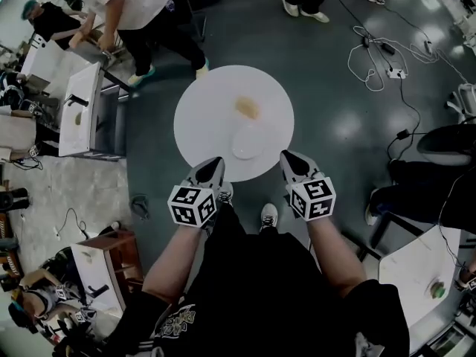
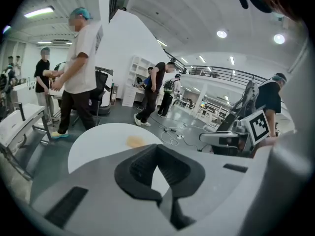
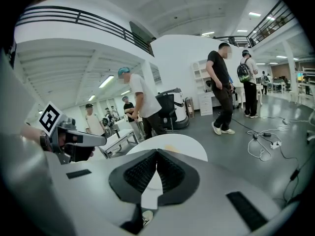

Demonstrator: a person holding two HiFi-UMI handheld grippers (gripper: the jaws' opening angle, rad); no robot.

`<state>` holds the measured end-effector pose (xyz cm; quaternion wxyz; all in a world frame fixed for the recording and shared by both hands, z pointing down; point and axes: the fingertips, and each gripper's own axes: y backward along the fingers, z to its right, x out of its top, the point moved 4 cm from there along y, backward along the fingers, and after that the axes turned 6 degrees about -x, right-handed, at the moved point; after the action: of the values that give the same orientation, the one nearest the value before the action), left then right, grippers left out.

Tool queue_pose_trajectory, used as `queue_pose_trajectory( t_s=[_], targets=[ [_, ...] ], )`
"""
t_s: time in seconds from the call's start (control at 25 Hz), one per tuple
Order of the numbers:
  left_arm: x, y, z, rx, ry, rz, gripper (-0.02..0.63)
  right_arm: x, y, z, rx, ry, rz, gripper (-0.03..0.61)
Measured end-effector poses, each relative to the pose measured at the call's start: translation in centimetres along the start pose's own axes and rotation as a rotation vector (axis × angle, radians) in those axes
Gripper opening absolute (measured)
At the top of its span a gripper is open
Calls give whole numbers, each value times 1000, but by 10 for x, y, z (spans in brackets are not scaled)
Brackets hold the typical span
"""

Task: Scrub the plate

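A white plate (image 1: 248,141) lies on the round white table (image 1: 216,95), toward its near side. A yellow-brown sponge (image 1: 247,108) sits just beyond the plate, near the table's middle. My left gripper (image 1: 214,162) hovers at the table's near edge, left of the plate, jaws shut and empty. My right gripper (image 1: 287,157) hangs at the near edge to the plate's right, also shut with nothing in it. In the left gripper view the sponge (image 2: 135,141) shows past the closed jaws (image 2: 157,149). The right gripper view looks over its closed jaws (image 3: 157,154) at the table (image 3: 182,144).
People stand at the far side and left, one (image 1: 130,10) close to the table. White work tables (image 1: 78,110) line the left. Cables and a power strip (image 1: 394,71) lie on the floor at the right. Another white table (image 1: 416,270) stands at lower right.
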<state>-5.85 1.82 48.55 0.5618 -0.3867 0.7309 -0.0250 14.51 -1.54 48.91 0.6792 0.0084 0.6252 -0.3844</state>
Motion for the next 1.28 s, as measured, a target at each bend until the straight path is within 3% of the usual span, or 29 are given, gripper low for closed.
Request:
queue_pose_trajectory(
  t_s=[0.36, 0.6, 0.72, 0.84, 1.28],
  targets=[
    [6, -40, -26, -111, -68, -118, 6, -44, -39, 19, -136, -145, -91, 25],
    [0, -56, -48, -156, -79, -180, 6, -79, -72, 25, -182, -248, -171, 26],
    [-4, -62, -56, -175, -81, -207, 6, -98, -86, 31, -209, -332, -211, 30],
    [-8, -67, -65, -188, -82, -231, 6, -117, -100, 33, -219, -438, -250, 84],
    [-22, -70, -91, -205, -78, -286, 6, -161, -129, 47, -312, -738, -283, 95]
  ],
)
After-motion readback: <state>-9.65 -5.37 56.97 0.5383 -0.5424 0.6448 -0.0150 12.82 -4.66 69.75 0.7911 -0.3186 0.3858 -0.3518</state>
